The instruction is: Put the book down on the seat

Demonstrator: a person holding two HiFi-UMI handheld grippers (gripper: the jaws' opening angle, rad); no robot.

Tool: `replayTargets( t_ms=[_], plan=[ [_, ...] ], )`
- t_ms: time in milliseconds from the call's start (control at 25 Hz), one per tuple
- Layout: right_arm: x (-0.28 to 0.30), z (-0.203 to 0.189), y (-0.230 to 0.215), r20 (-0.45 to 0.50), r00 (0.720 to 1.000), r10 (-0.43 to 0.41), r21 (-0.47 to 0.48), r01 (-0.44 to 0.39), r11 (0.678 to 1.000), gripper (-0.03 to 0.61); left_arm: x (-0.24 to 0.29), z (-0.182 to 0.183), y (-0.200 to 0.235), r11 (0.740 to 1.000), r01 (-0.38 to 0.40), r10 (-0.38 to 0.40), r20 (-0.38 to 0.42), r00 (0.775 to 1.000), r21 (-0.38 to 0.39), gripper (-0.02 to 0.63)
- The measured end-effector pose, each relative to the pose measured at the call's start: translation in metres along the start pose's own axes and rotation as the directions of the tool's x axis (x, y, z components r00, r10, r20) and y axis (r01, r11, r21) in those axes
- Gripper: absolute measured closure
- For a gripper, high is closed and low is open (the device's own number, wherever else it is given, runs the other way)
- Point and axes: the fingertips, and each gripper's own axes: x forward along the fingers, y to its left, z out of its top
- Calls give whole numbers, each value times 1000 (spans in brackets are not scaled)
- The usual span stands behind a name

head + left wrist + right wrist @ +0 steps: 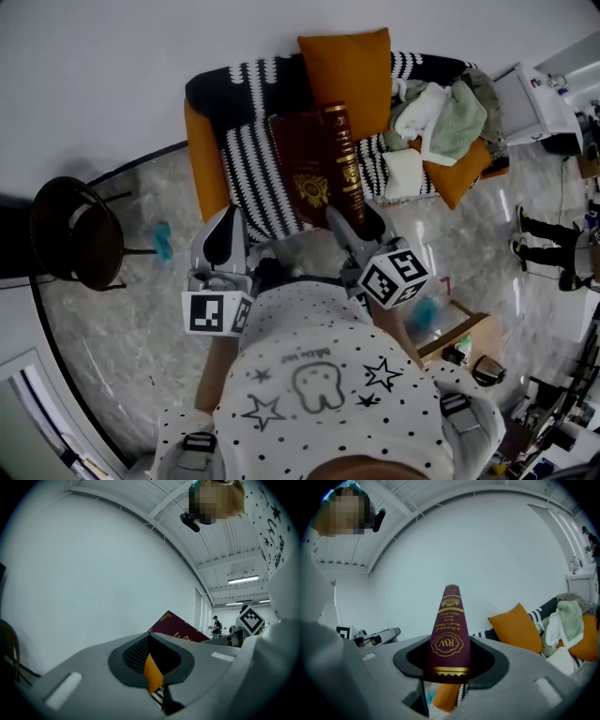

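a dark red book [314, 164] with gold lettering is held by the right gripper [345, 225]. its fingers [497, 663] are closed on the near end of the spine, one on each side, and the book is seen running straight out from them. in the head view the book is shown cover up, with the gilt spine on its right edge, over the black-and-white striped seat [253, 178] of a sofa. whether its underside touches the seat cannot be made out. in the left gripper view the book [180, 627] is seen tilted against the white wall.

the left gripper [228, 225] is held just left of the book, apart from it. its fingers [136, 653] are brought together at the tips and nothing is held between them; only a sliver of orange and striped fabric is seen through the gap near their base.

an orange cushion [345, 70] is propped at the back of the sofa. a heap of pale green and white cloths [441, 117] is piled at the right end of the sofa. a dark round chair [70, 230] is stood on the marbled floor [141, 309], well apart to the left.
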Motion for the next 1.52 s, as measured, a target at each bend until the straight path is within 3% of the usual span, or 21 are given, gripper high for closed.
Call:
replayTargets(
  t_ms=[520,1280,1520],
  plan=[
    [46,-3,7,13,999,-31,3,31,1000,371,16,-8,47,1000,20,-20,-12,1000,-15,618],
    [88,15,7,-50,996,77,-20,-78,997,371,32,6,65,996,-90,90,5,996,-27,618],
    [118,31,-11,-66,992,111,-22,-112,993,371,61,3,76,991,-130,130,0,992,-42,618]
  ],
)
